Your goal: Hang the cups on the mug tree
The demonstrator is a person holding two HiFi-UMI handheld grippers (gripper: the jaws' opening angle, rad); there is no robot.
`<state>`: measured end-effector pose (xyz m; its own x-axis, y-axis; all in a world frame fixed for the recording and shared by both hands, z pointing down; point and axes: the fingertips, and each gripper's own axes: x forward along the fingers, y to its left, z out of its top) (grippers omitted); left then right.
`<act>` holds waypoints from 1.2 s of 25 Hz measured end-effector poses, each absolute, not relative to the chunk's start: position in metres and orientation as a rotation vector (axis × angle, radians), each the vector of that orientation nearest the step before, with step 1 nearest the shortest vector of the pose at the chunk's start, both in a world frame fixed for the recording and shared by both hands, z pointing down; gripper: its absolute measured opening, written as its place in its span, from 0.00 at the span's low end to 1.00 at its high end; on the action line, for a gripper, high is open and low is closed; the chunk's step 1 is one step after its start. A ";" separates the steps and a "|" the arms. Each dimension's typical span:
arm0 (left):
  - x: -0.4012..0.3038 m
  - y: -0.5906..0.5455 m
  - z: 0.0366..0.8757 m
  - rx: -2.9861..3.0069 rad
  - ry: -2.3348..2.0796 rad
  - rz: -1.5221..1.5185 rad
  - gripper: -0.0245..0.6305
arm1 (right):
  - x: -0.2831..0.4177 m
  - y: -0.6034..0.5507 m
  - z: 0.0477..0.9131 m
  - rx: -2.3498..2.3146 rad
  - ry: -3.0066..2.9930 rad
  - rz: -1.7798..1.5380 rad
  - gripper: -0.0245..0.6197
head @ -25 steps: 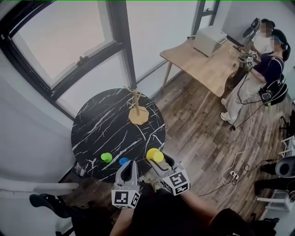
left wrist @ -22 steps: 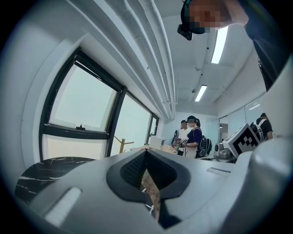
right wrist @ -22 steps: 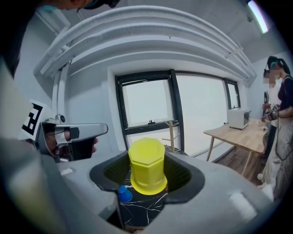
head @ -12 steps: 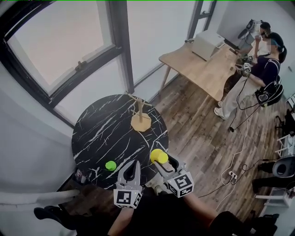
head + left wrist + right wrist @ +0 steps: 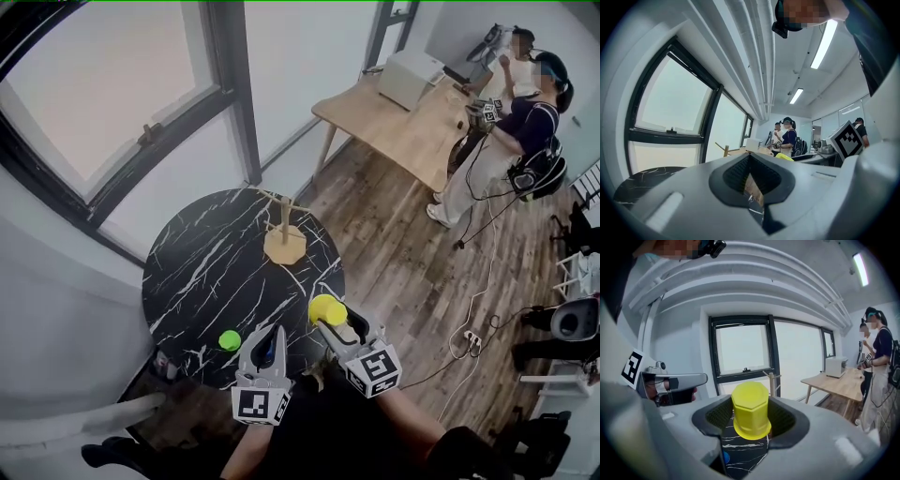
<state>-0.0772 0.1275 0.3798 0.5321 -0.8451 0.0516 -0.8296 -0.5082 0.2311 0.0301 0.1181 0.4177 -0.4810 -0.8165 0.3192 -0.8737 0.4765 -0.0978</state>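
A yellow cup is held upside down between the jaws of my right gripper, above the near right rim of the table; the right gripper view shows the pads pressed on the yellow cup. My left gripper is shut and empty over the table's near edge, its jaws closed together. The wooden mug tree stands bare at the table's far side, ahead of both grippers. A green cup sits left of the left gripper. A blue cup shows only as a sliver below the right jaws.
The round black marble table stands by a large window. A wooden desk with a white box is at the back right, where two people stand. Cables lie on the wood floor to the right.
The head view has shifted a little. The right gripper has carried the yellow cup slightly right and forward. The blue cup has slipped out of sight behind the left gripper.
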 end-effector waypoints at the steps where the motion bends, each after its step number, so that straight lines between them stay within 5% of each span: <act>1: -0.077 0.127 0.377 2.544 -1.411 -0.100 0.04 | 0.030 0.118 0.416 1.461 -2.496 0.362 0.40; 30: -0.037 0.047 0.383 2.465 -1.543 -0.073 0.04 | 0.078 0.002 0.410 1.401 -2.598 0.363 0.40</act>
